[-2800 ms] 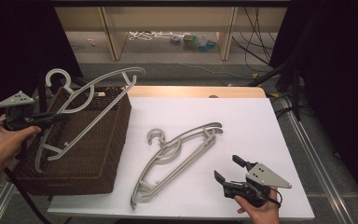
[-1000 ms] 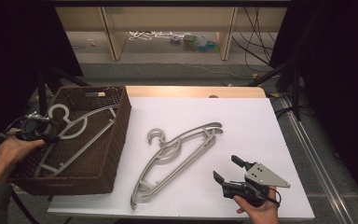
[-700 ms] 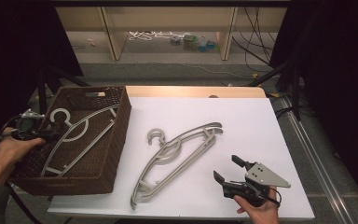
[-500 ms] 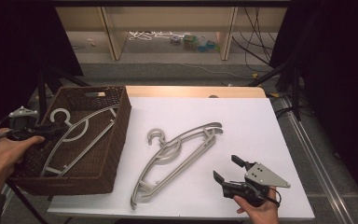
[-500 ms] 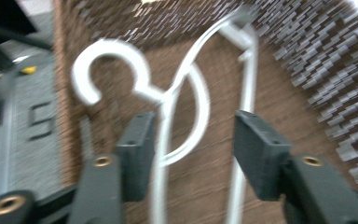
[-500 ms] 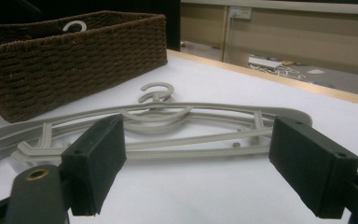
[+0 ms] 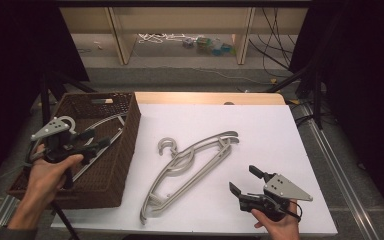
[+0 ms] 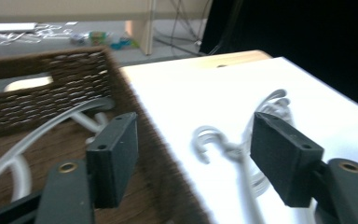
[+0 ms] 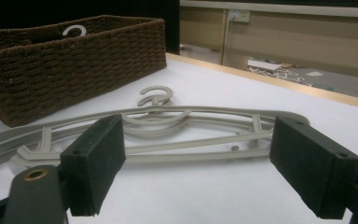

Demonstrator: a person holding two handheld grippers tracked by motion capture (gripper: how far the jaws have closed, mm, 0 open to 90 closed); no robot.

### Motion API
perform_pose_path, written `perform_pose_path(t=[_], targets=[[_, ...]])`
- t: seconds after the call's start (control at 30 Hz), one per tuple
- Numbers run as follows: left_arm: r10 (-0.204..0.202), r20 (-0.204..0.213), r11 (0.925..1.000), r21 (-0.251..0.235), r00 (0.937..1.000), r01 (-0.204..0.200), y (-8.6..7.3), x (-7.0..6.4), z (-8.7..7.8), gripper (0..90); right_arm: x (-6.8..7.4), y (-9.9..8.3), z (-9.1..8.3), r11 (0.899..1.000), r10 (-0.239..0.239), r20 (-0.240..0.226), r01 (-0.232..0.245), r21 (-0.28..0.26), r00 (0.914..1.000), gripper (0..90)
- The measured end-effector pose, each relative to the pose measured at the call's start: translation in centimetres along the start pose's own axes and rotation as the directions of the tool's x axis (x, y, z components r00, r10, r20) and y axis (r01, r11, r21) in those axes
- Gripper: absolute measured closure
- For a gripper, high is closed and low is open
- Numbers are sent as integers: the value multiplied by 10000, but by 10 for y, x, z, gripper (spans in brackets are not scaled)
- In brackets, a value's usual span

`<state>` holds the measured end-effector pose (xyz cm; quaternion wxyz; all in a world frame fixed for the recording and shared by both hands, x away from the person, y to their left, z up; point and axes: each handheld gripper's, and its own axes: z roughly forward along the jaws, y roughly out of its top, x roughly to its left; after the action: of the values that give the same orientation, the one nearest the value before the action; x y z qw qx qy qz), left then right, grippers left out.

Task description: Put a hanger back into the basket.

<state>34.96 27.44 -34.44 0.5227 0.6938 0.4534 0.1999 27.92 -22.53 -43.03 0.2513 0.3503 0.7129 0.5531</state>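
Note:
A brown wicker basket [image 7: 114, 172] stands at the table's left with a grey hanger [image 7: 106, 121] lying inside it. My left gripper [image 7: 97, 139] hovers open above the basket, empty; in the left gripper view its jaws [image 8: 198, 158] straddle the basket's right wall [image 8: 51, 91], with the hanger [image 8: 42, 133] below. Two grey hangers [image 7: 192, 162] lie stacked on the white table top [image 7: 265, 130]. My right gripper [image 7: 242, 179] rests open near the front right, and its own view shows the gripper [image 9: 205, 163] pointing at those hangers [image 9: 168, 126] and the basket [image 9: 74, 60] beyond.
A strip of wooden table edge [image 7: 205, 97] runs along the back. Behind it, low shelving [image 7: 180, 30] holds cables and small clutter. Dark stand legs [image 7: 315, 85] rise at the right rear. White surface lies bare to the right of the hangers.
My left gripper brought a hanger down into the basket, let go of it and drew back slightly, open. The right gripper and the table hangers stayed put.

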Motion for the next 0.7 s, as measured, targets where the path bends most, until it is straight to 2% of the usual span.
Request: perform_pose_path(t=[0.03,0.07,0.1,0.13,0.2,0.23,0.4,0.47,0.57,0.7], targets=[[-25,252,9998,-187,9997,30,-2,-10,4,279,-1,0,0,9998,-145,7,145,-109,9999,188],[-25,252,9998,-187,9997,30,-2,-10,4,275,-1,0,0,9998,-145,7,145,-109,9999,188],[42,446,9993,-361,9990,-26,-4,-20,7,267,-2,1,-1,9999,-149,21,149,-19,9999,186],[42,446,9993,-361,9990,-26,-4,-20,7,257,-2,1,-1,9999,-149,21,149,-19,9999,186],[276,709,9993,-265,9971,-257,-9,-34,13,241,-4,0,0,9999,-124,-30,124,-71,9999,180],[276,709,9993,-265,9971,-257,-9,-34,13,235,-4,0,0,9999,-124,-30,124,-71,9999,180],[238,1288,9971,-744,9914,-143,-21,-62,21,220,-6,-1,0,9997,-39,83,41,-244,10000,167],[717,1388,9946,-850,9877,-602,-29,-75,29,210,-6,0,0,9997,-21,49,22,-228,10000,161],[772,1576,9929,-1021,9845,-616,-38,-81,35,205,-6,0,0,9997,-67,48,68,-239,10000,159],[832,1471,9908,-1180,9856,-661,-48,-82,39,193,-6,1,-1,9995,-34,36,36,-307,10000,157]])
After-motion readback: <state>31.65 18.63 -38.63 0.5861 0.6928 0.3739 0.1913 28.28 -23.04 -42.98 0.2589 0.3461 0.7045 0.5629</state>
